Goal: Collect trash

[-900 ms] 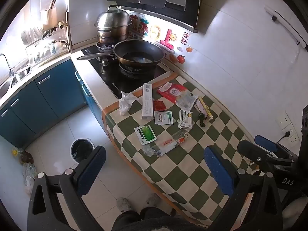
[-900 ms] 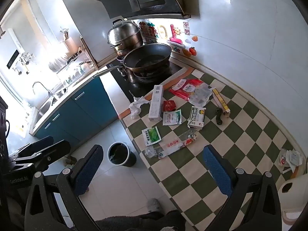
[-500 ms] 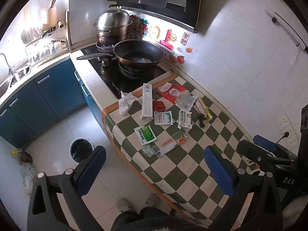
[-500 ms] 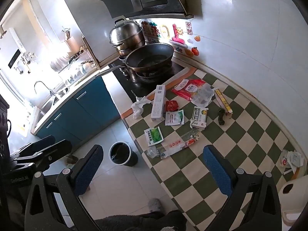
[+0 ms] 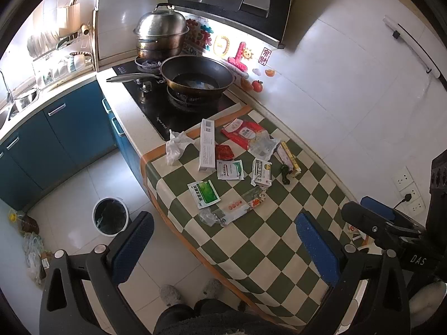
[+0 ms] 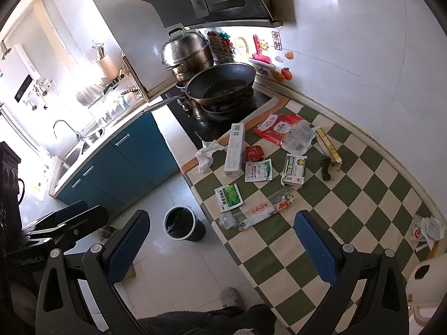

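Observation:
Several pieces of trash lie on the green checked cloth (image 5: 279,240): a crumpled white tissue (image 5: 176,146), a long white box (image 5: 206,144), a red pack (image 5: 242,135), a green sachet (image 5: 204,194) and a clear wrapper (image 5: 234,209). The same sachet (image 6: 228,196) and wrapper (image 6: 259,210) show in the right wrist view. A round bin (image 5: 110,217) stands on the floor left of the counter (image 6: 183,226). My left gripper (image 5: 220,248) and right gripper (image 6: 222,245) are both open and empty, held high above the counter's near edge.
A black wok (image 5: 197,76) and a steel pot (image 5: 160,37) sit on the hob at the back. Blue cabinets (image 5: 64,128) and a sink run along the left. Papers (image 6: 427,229) lie at the counter's right end. My slippered feet (image 5: 171,296) stand below.
Both grippers drifted slightly; the scene shifted a little left in the left view and right in the right view. Nothing was grasped or moved.

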Demonstrator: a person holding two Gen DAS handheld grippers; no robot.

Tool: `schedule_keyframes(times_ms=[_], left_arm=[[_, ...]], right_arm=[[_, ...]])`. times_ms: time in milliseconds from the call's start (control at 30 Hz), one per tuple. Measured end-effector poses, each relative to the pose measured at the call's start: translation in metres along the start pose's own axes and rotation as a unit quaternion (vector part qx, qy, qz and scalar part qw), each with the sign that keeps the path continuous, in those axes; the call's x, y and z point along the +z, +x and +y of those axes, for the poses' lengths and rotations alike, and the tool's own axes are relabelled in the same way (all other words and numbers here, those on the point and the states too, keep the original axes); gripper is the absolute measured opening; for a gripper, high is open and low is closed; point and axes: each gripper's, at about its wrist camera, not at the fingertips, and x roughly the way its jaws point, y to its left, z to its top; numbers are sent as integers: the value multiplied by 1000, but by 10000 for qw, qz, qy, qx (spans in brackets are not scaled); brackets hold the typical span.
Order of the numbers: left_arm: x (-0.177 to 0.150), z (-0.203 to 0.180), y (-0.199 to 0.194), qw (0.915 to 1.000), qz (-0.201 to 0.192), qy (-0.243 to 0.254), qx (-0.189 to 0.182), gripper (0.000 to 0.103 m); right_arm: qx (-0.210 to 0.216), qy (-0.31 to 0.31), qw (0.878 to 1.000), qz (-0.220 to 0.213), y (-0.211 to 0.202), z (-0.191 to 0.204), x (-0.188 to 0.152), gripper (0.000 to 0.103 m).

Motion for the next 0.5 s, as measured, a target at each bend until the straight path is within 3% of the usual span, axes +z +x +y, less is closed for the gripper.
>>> schedule_keyframes(times_ms=[500], left_arm=[[2,3,-1,10000,-25,-19,-29,103]], right_arm=[[38,-11,10000,35,2,13,1,103]])
